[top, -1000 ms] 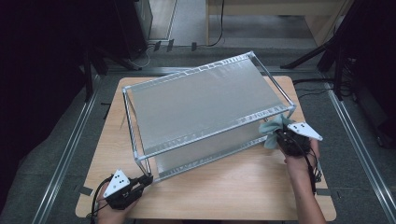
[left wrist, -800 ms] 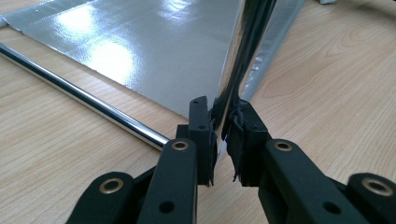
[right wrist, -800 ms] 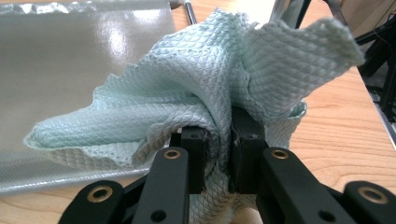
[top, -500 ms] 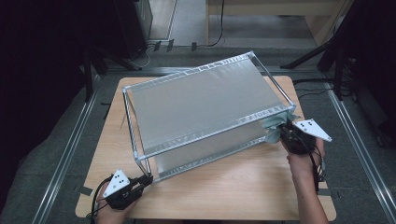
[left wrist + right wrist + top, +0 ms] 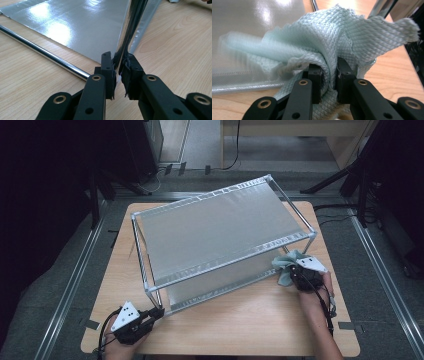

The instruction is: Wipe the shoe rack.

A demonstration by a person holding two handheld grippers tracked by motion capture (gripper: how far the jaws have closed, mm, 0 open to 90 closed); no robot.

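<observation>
A chrome-tube rack (image 5: 220, 235) with silver sheet panels stands on the wooden table (image 5: 250, 330). My left gripper (image 5: 156, 312) is at the rack's near-left corner. In the left gripper view its jaws (image 5: 120, 72) are shut on the shiny upright corner post (image 5: 130, 30). My right gripper (image 5: 295, 272) is at the rack's near-right corner, shut on a pale green waffle-weave cloth (image 5: 286, 262). In the right gripper view the bunched cloth (image 5: 324, 40) bulges out over my right gripper (image 5: 329, 72) and lies against the silver side panel (image 5: 249, 30).
A low chrome bar (image 5: 45, 53) runs along the table beside the bottom silver sheet. Metal floor rails (image 5: 70, 285) flank the table. Dark stands and cables (image 5: 350, 185) sit behind it. Bare wood lies in front of the rack between the hands.
My right gripper with the cloth has dipped and slid a little left along the rack's near-right corner, and more cloth shows. The left gripper stays put on the post.
</observation>
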